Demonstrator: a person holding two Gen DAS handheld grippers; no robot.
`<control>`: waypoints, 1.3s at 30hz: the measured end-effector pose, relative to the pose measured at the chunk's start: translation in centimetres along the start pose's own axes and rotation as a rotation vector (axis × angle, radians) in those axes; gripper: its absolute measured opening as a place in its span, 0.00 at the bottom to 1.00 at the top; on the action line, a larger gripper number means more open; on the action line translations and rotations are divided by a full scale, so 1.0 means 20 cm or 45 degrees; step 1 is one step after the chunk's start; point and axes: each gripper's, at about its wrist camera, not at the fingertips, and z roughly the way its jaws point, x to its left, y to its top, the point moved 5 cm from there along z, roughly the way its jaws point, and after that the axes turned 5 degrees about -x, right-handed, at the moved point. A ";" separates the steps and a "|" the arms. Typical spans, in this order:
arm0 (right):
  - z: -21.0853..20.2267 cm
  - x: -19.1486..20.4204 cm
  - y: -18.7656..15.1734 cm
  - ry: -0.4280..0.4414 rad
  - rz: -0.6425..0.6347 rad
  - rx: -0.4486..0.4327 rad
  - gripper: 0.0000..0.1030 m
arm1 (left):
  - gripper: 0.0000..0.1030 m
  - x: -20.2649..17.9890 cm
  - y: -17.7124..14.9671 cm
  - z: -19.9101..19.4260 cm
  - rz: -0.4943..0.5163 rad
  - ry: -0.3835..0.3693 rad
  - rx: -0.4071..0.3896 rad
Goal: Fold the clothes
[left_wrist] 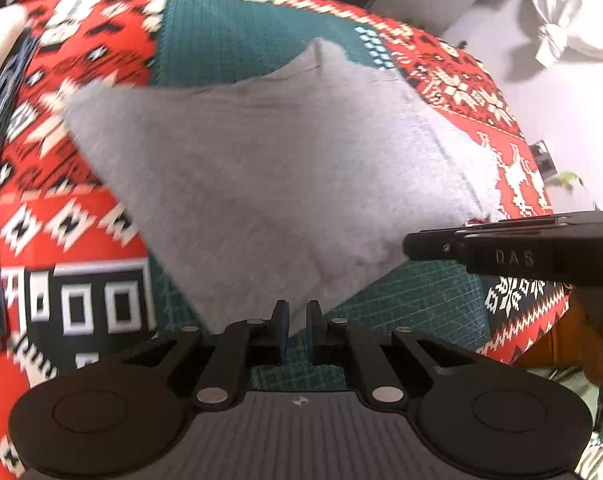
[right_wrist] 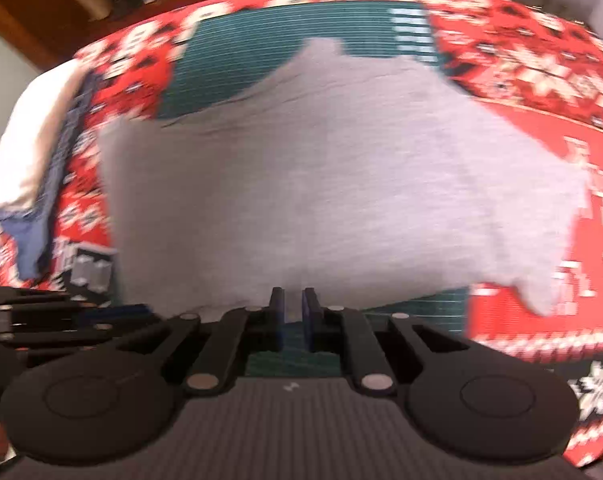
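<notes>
Your red patterned knitted cloth [left_wrist: 73, 216] covers the table, a teal gridded cutting mat [left_wrist: 237, 40] on it. The grey fabric garment [left_wrist: 261, 184] spreads across both. Your left gripper [left_wrist: 297, 320] and right gripper [right_wrist: 293, 312] each pinch its near edge, fingers narrowly spaced.

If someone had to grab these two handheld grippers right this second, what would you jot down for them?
Left gripper: nearly shut on the near edge of the grey garment.
Right gripper: the same, at the garment's near edge, close beside the left.
The garment lies over the green mat on the red patterned cloth. A stack of other clothes sits at the far left.
Done: unclear how many folds, since the frames are blurred.
Left: probably finish this fold, then stack it.
</notes>
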 end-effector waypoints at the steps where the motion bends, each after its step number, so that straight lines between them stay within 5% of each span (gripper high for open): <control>1: 0.00 -0.06 0.01 -0.028 0.028 -0.004 0.10 | 0.07 -0.02 0.02 0.01 0.016 -0.004 -0.006; 6: -0.02 -0.37 0.03 -0.152 0.185 -0.046 0.11 | 0.07 -0.10 0.07 0.05 0.050 -0.020 -0.017; 14: 0.02 -0.65 0.02 -0.168 0.243 -0.043 0.09 | 0.07 -0.24 0.09 0.13 0.097 -0.032 0.008; 29: -0.13 -0.77 0.07 -0.147 0.272 -0.152 0.11 | 0.07 -0.42 0.25 0.21 0.133 -0.001 -0.068; 39: -0.03 -0.71 0.34 -0.090 0.150 -0.281 0.10 | 0.07 -0.39 0.46 0.27 0.078 0.077 -0.151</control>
